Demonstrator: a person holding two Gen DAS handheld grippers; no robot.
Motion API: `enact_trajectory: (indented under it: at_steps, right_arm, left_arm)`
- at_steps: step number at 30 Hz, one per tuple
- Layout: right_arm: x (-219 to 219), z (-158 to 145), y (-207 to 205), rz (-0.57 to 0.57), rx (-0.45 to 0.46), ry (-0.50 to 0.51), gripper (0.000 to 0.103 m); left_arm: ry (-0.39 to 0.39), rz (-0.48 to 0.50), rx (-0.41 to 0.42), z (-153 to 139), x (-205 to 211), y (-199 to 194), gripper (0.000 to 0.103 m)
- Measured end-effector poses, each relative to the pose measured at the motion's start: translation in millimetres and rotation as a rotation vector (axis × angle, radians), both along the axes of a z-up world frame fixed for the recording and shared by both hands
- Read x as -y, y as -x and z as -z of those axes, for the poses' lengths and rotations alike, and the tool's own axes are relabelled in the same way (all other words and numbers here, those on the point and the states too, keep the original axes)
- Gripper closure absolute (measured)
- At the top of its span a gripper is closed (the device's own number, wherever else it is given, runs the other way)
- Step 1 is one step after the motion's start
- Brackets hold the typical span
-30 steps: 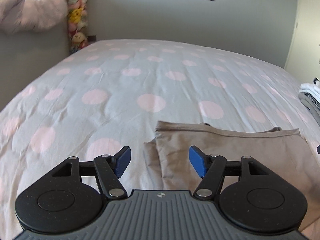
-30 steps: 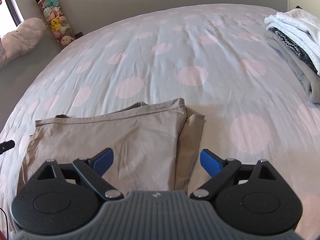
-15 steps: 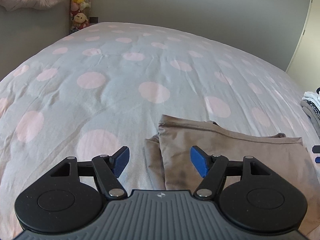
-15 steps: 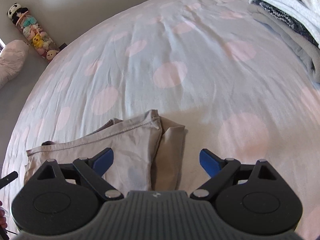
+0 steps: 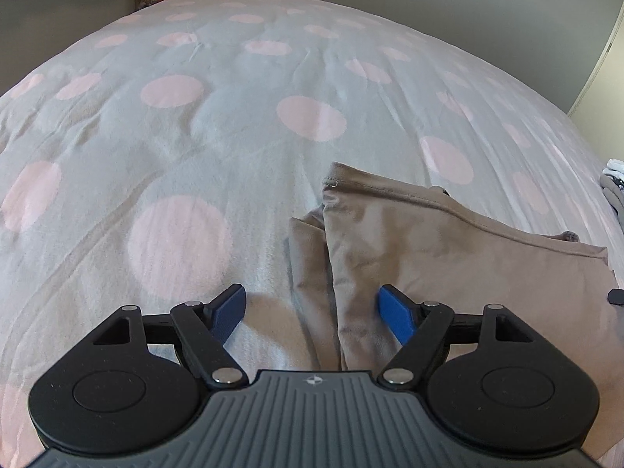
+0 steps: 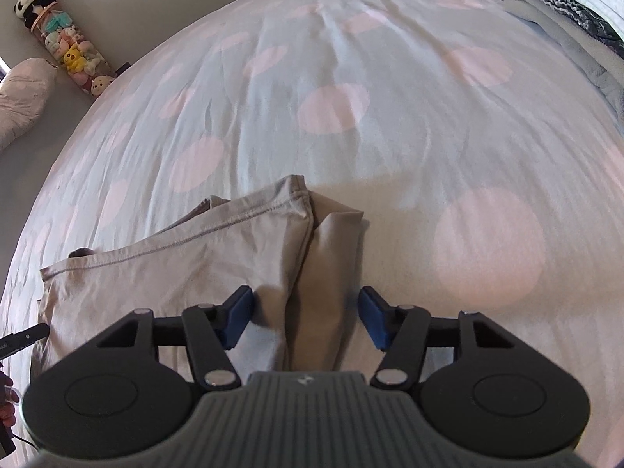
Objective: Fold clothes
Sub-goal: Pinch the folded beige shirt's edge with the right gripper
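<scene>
Two spread grippers [image 5: 312, 314] [image 6: 304, 318] astride beige garment [image 6: 187, 269], clothes stack [image 6: 565, 11] beyond.

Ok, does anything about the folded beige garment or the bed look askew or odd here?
Slightly. On the beige garment an under layer sticks out past the top layer's edge on both sides, so the fold is not flush. The bedspread is lightly wrinkled. Both claws, left and right, are open.
</scene>
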State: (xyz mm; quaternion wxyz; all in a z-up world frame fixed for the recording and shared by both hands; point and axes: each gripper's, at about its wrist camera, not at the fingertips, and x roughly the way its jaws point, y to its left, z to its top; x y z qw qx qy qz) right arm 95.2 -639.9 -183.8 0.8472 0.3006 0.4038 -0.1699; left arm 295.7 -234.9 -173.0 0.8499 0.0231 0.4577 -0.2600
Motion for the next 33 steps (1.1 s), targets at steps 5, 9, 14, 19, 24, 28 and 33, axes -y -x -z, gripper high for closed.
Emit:
enact_trajectory:
  at_steps: [5,9,14,19,24,28,33]
  right_arm:
    - [-3.1,0.8,-1.2,-0.028,0.02,-0.018,0.065]
    - [-8.8,-3.6,-7.2,-0.051,0.015,-0.014,0.085]
    - [-21.5,-29.3,-14.9,-0.096,0.019,0.007,0.09]
    - [-51.8,-69.4,-26.7,-0.16,0.022,-0.008,0.091]
    - [-87.3,-105.8,-48.1,-0.203,0.061,-0.039,0.092]
    - [-118.6,-126.0,-71.4,-0.239,0.087,-0.067,0.092]
    - [-162.0,-132.5,-104.3,-0.287,0.087,-0.086,0.092]
  left_arm:
    - [-0.003,0.043,0.032,4.7,-0.9,3.3,0.025]
    - [-0.001,0.035,0.032,3.4,-0.7,4.5,0.025]
    - [0.062,0.035,-0.004,-0.8,-11.0,1.5,0.025]
    - [0.134,0.013,-0.04,-8.0,-15.0,0.5,0.025]
    - [0.137,0.025,0.005,-21.3,-18.0,4.6,0.025]
    - [0.139,0.034,0.042,-32.0,-20.4,7.8,0.025]
    - [0.094,-0.04,0.069,-39.5,-29.7,3.7,0.034]
